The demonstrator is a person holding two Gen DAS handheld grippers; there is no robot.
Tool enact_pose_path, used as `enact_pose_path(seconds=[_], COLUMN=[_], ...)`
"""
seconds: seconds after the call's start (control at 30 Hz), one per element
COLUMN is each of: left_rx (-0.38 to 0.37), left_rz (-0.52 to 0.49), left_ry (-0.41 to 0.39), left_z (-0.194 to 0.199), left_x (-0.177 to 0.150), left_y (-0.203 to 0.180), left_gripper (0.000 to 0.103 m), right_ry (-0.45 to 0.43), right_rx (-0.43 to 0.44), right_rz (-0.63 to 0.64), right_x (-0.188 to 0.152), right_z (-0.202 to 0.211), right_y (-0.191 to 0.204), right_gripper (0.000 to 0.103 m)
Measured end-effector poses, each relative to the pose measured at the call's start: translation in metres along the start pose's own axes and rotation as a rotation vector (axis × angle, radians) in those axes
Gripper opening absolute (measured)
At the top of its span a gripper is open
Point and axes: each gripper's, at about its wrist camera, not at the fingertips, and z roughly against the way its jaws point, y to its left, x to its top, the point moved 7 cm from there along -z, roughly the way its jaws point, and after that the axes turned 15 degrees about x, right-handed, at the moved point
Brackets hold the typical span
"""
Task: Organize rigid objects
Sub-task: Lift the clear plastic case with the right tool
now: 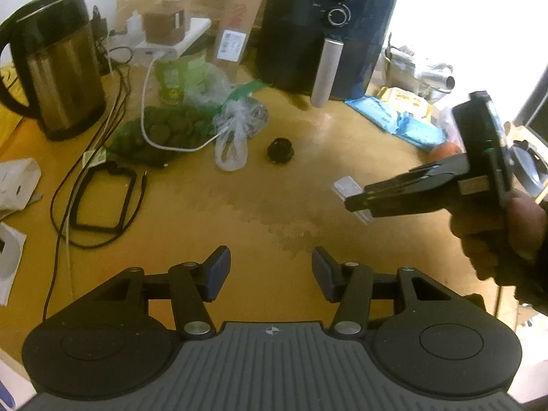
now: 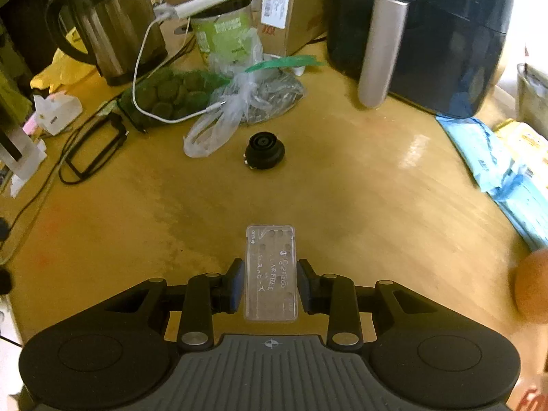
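Note:
My right gripper [image 2: 270, 282] is shut on a clear flat plastic case [image 2: 270, 274] with embossed lettering and holds it above the yellow wooden table [image 2: 359, 205]. In the left wrist view the right gripper [image 1: 356, 202] comes in from the right with the clear case [image 1: 349, 188] sticking out of its tip. My left gripper [image 1: 270, 274] is open and empty above the table's near middle. A small round black knob-like part [image 2: 264, 150] lies on the table ahead; it also shows in the left wrist view [image 1: 281, 150].
A dark air fryer [image 1: 325, 30] stands at the back. A steel kettle [image 1: 58, 68] stands back left. Plastic bags [image 1: 205, 116], cables [image 1: 102, 185], a green tub [image 2: 222, 37], blue packets [image 2: 496, 171] and an orange [image 2: 532, 287] crowd the table's edges.

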Motion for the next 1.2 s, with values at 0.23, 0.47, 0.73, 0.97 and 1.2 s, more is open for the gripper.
enact_pose_path(seconds=[0.23, 0.47, 0.73, 0.97, 1.2], left_rx=[-0.023, -0.037, -0.034, -0.034, -0.021], left_rz=[-0.035, -0.068, -0.105, -0.146, -0.192], left_ry=[-0.037, -0.068, -0.106, -0.123, -0.136], left_z=[-0.008, -0.019, -0.04, -0.062, -0.083], left_x=[0.013, 0.026, 0.041, 0.051, 0.058], left_y=[-0.007, -0.015, -0.023, -0.032, -0.043], left_gripper=[0.052, 0.052, 0.052, 0.052, 0.052], right_ry=[-0.062, -0.123, -0.193, -0.237, -0.265], right_rx=[0.015, -0.001, -0.025, -0.053, -0.081], right_rz=[-0.069, -0.127, -0.205, -0.269, -0.313], right_x=[-0.006, -0.015, -0.033, -0.051, -0.067], right_z=[0.034, 0.067, 0.103, 0.127, 0.141], right_y=[0.0, -0.002, -0.007, -0.01, -0.013], right_gripper=[0.035, 0.035, 0.035, 0.035, 0.035])
